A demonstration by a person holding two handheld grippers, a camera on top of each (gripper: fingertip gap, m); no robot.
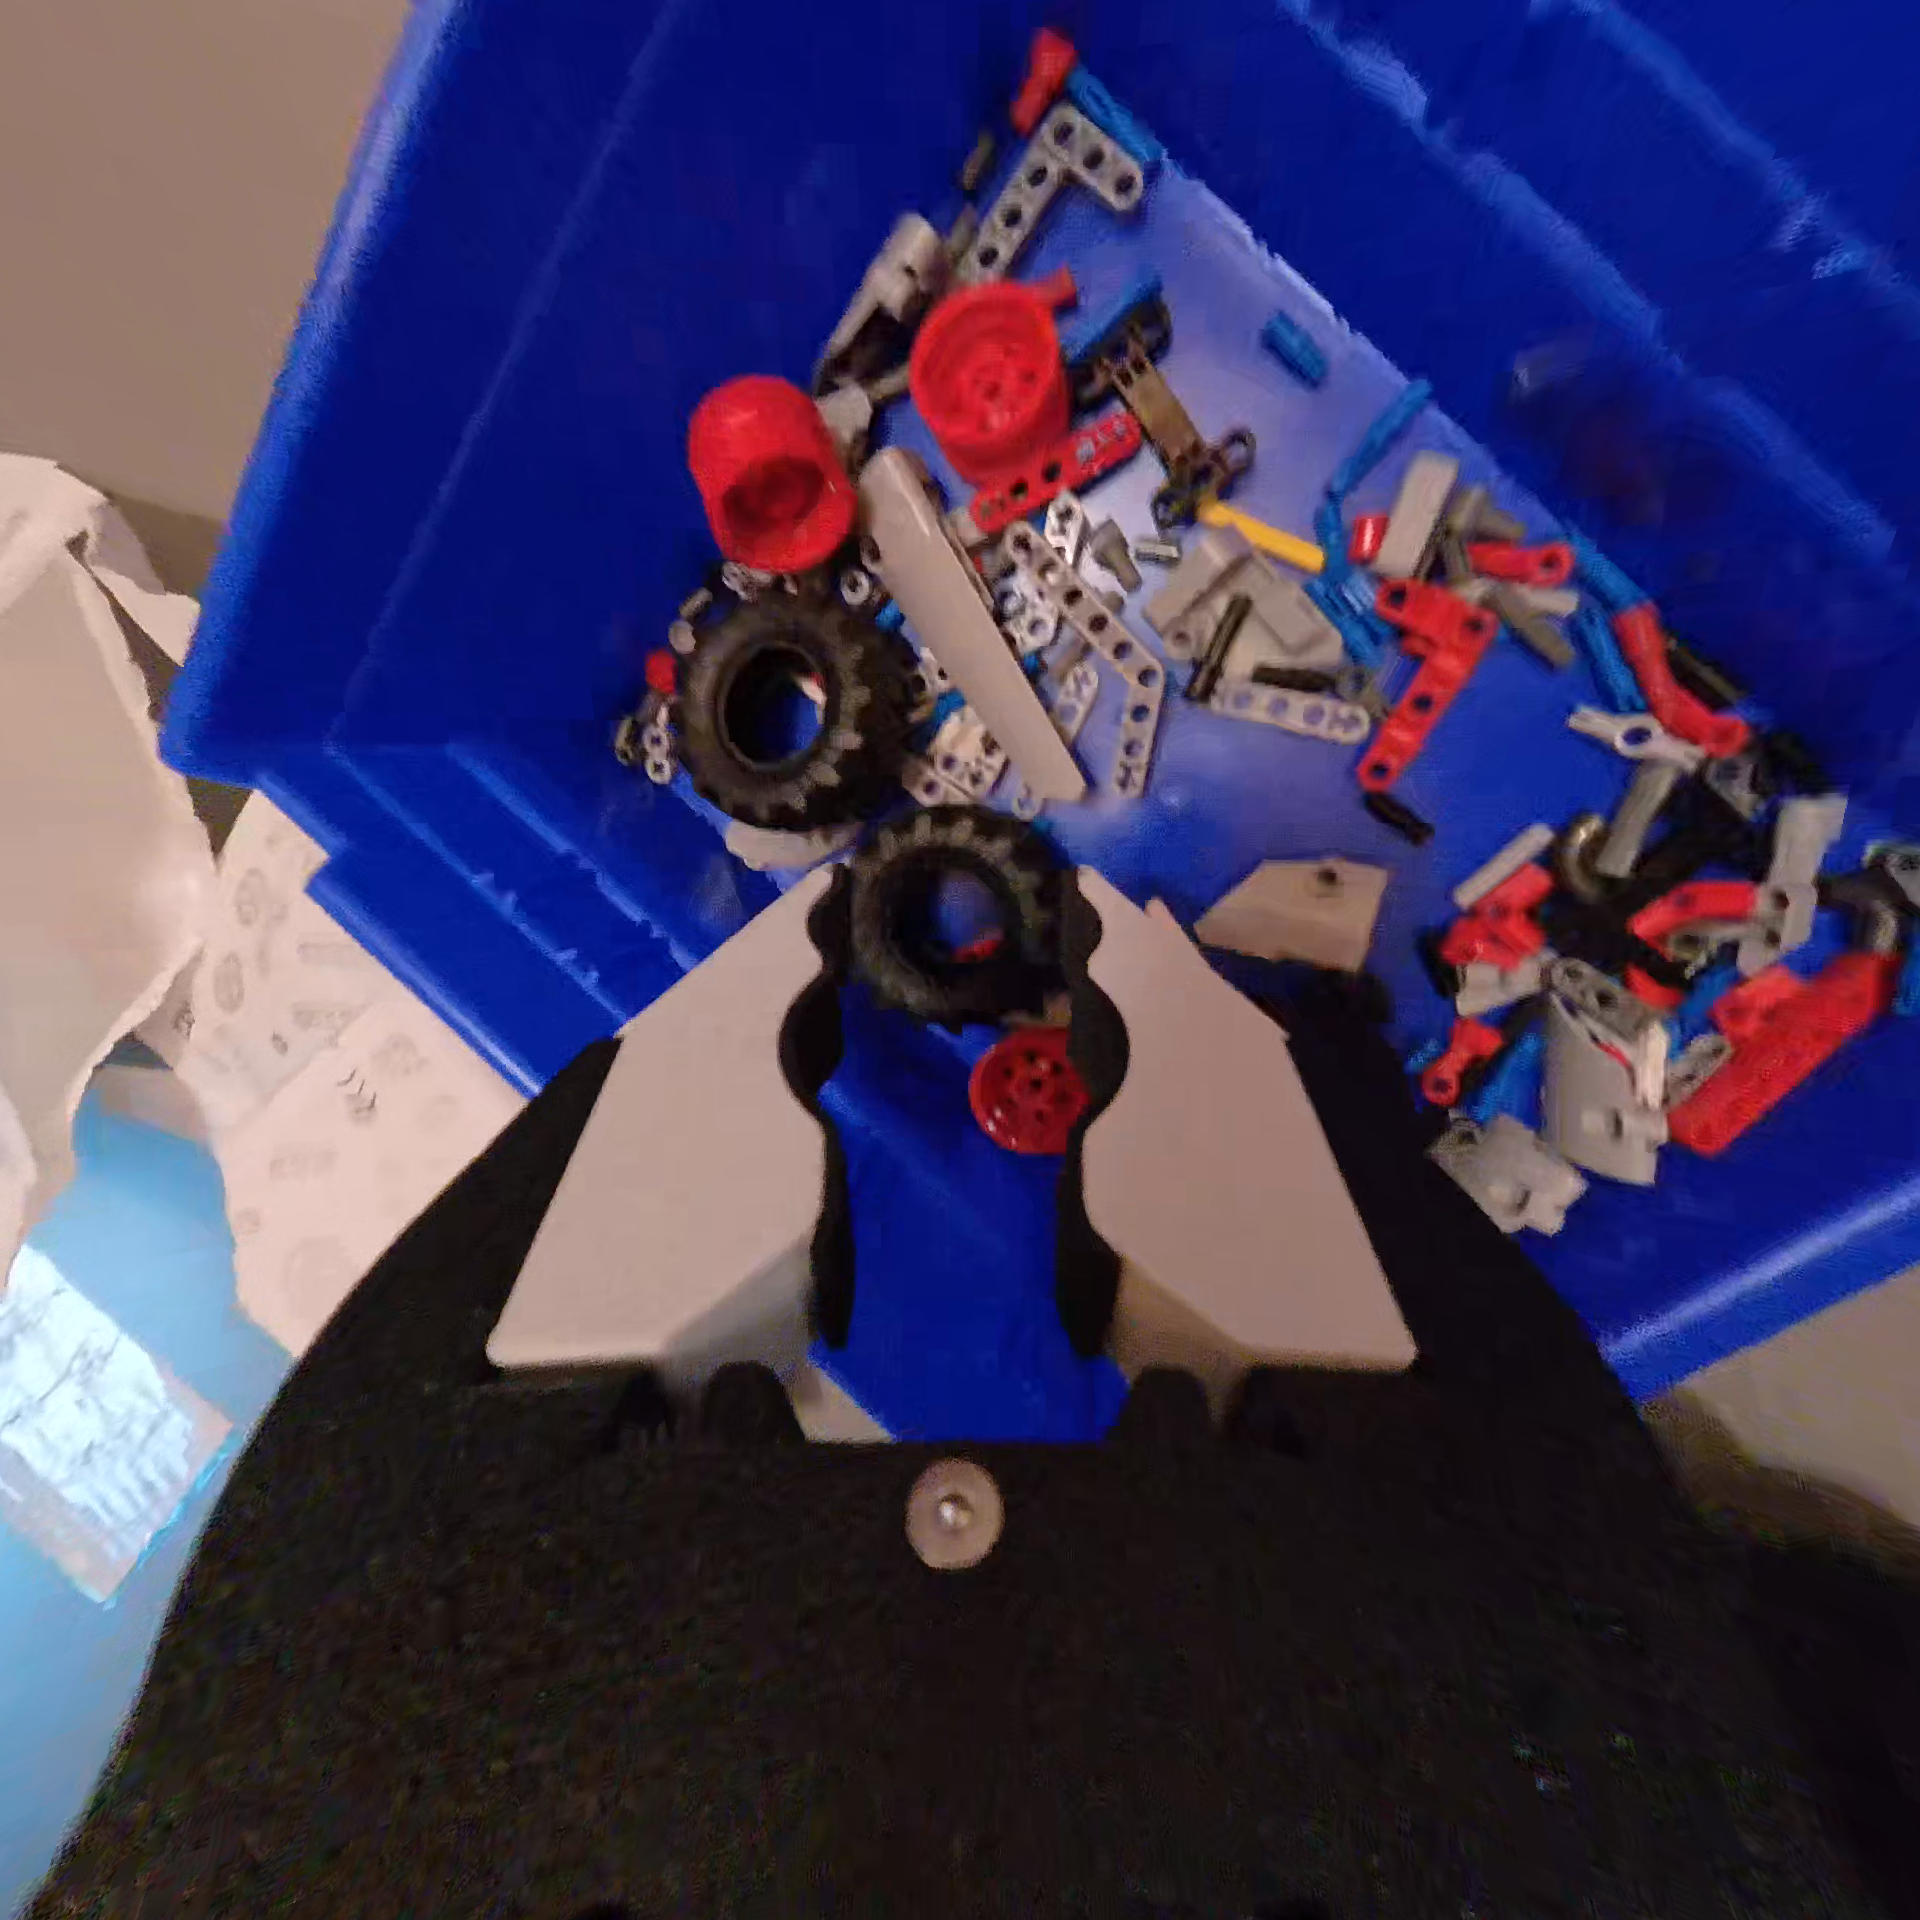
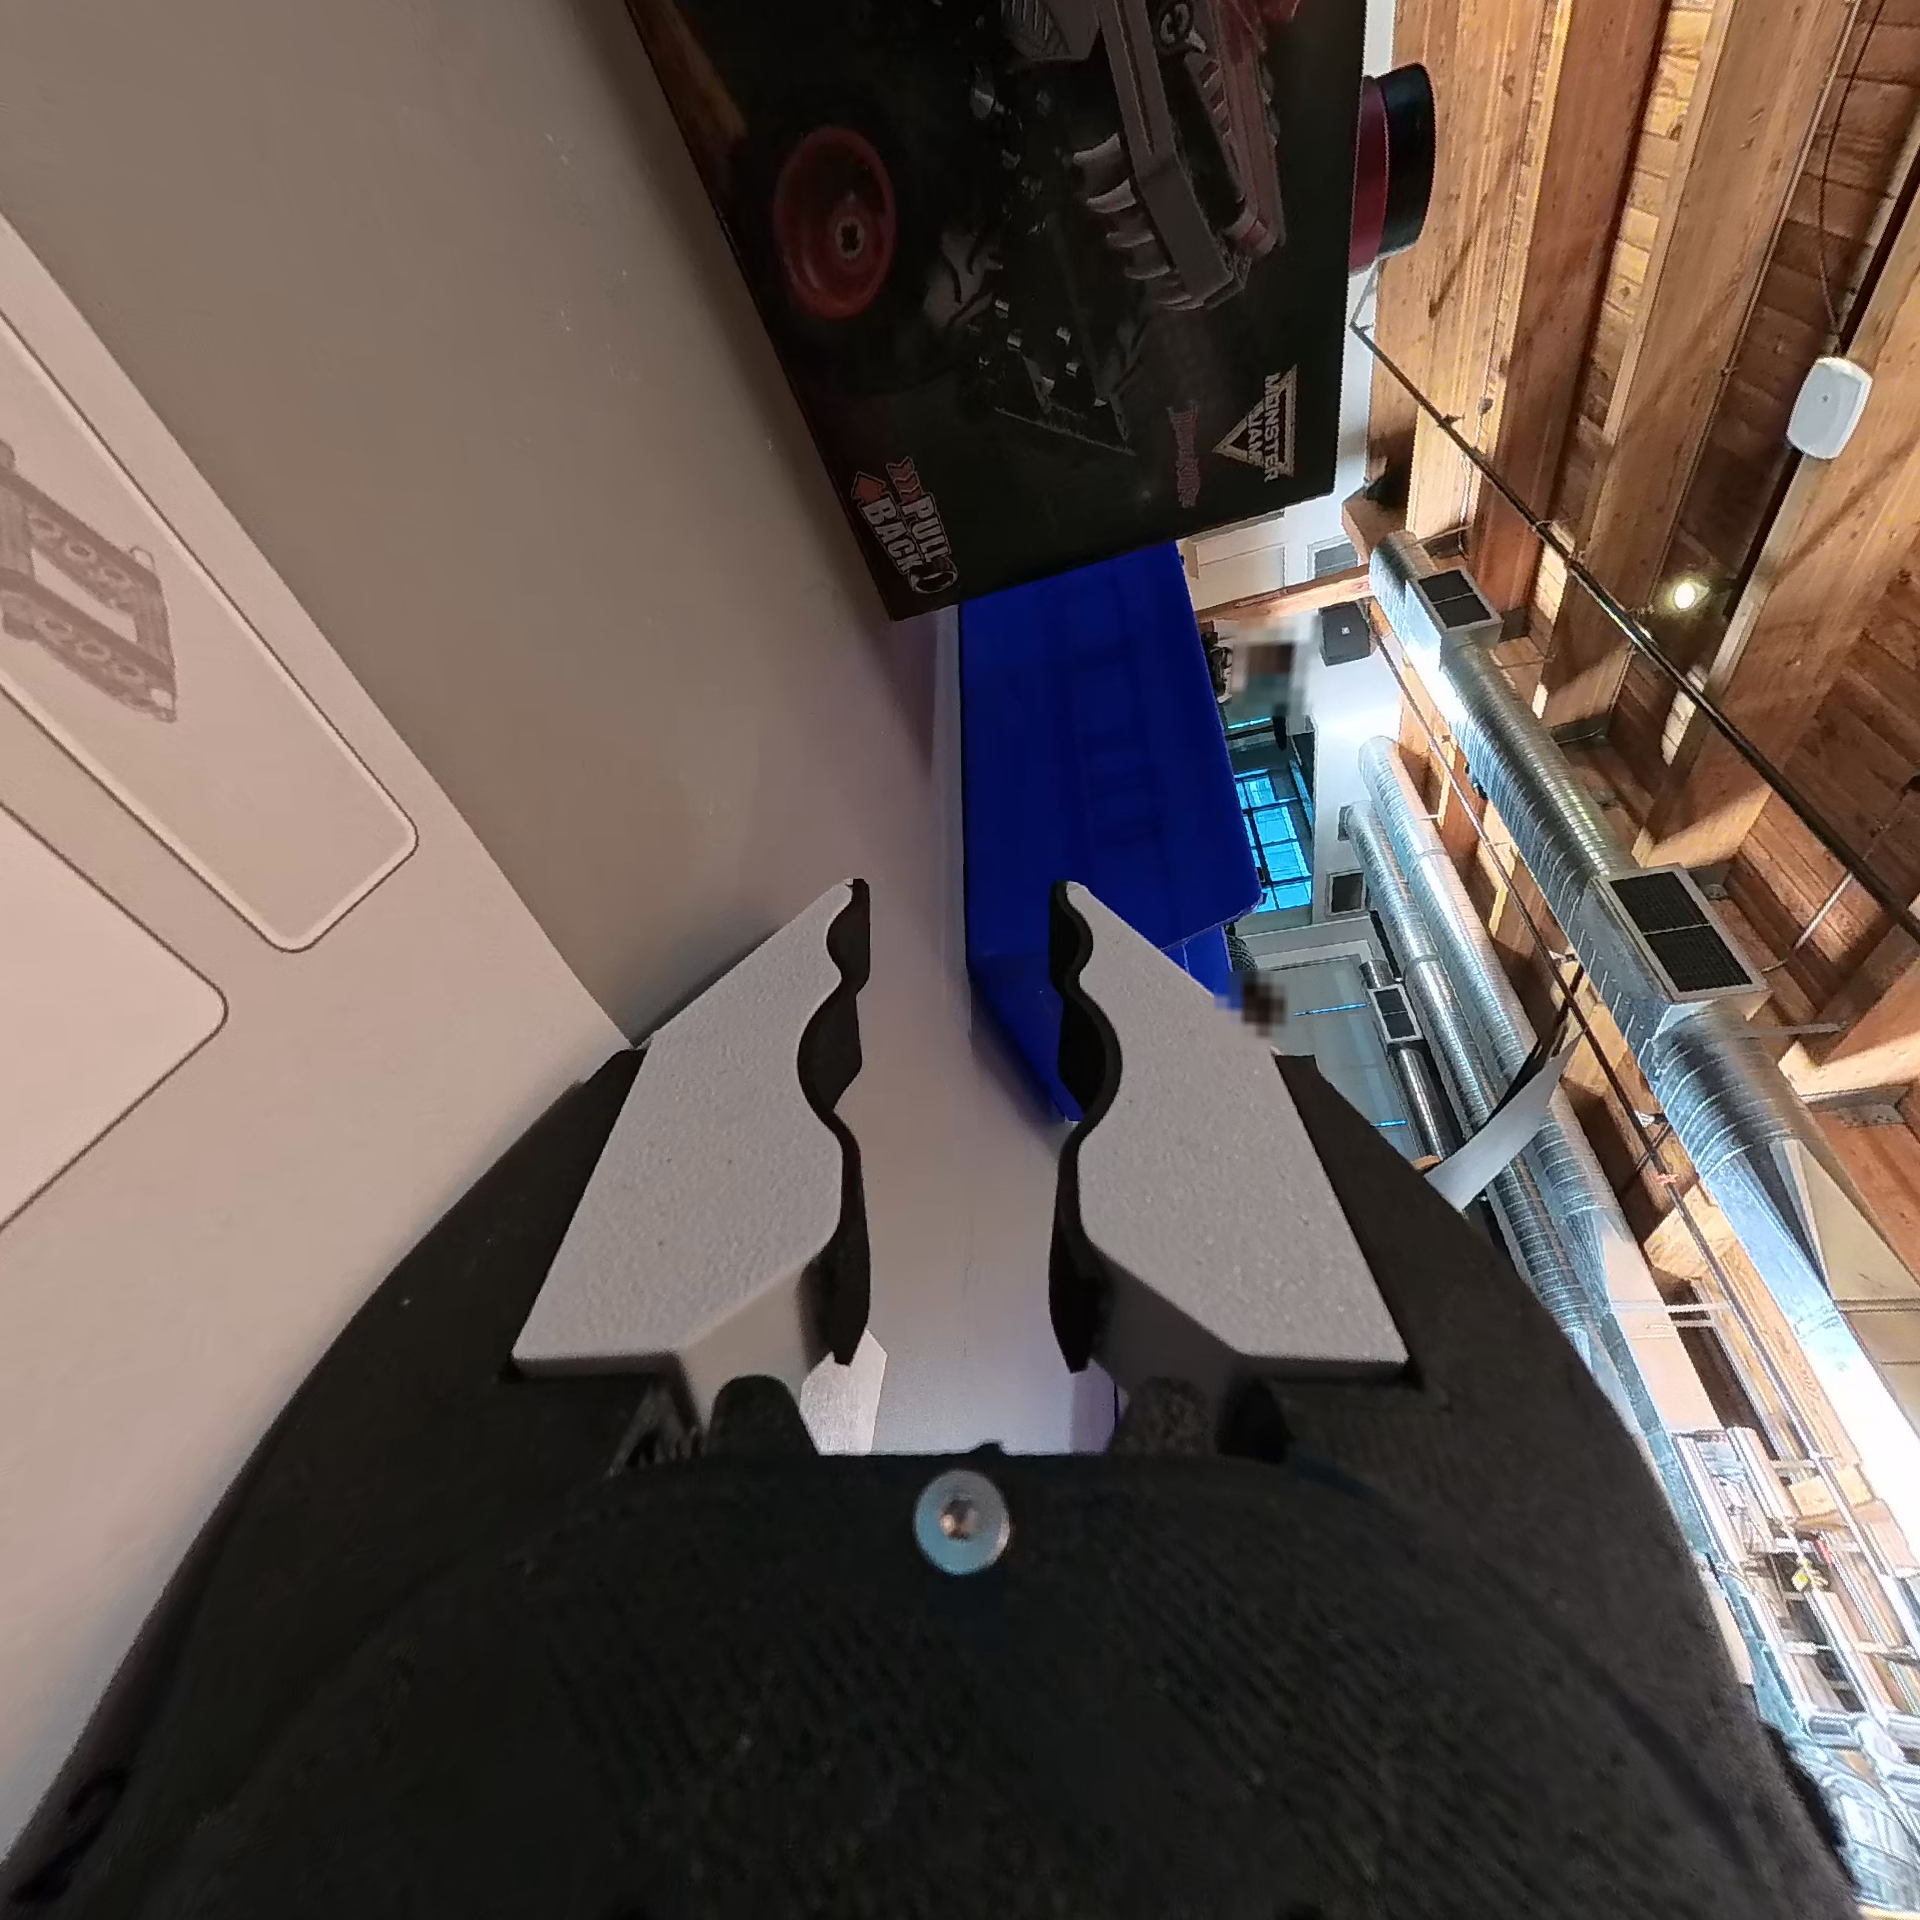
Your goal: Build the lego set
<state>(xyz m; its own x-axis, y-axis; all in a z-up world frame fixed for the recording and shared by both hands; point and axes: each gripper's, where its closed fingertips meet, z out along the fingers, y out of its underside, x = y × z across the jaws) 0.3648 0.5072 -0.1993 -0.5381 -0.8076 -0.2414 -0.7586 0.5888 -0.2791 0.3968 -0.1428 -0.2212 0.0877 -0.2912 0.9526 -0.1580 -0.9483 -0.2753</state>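
Observation:
In the left wrist view my left gripper (image 1: pixel 951 914) is shut on a small black tyre (image 1: pixel 940 920), held at the fingertips over the blue bin (image 1: pixel 499 436). In the bin lie a second black tyre (image 1: pixel 784 707), two large red wheel hubs (image 1: pixel 769 488) (image 1: pixel 987 379), a small red hub (image 1: pixel 1029 1091) and several grey, red, blue and black beams and pins. In the right wrist view my right gripper (image 2: pixel 956 894) is open and empty, tilted sideways above the pale table, pointing toward the bin's outer wall (image 2: pixel 1091 779).
The set's dark box (image 2: pixel 1039 291) stands beyond the bin. An instruction sheet (image 2: pixel 156 675) lies on the table at the left of the right wrist view. Torn white paper bags (image 1: pixel 94 831) lie left of the bin. Wooden ceiling beams and metal ducts fill the background. My hands' fingertips stand some 65 cm from each other. The small red hub (image 1: pixel 1029 1091) is about 7 cm from my left fingertips.

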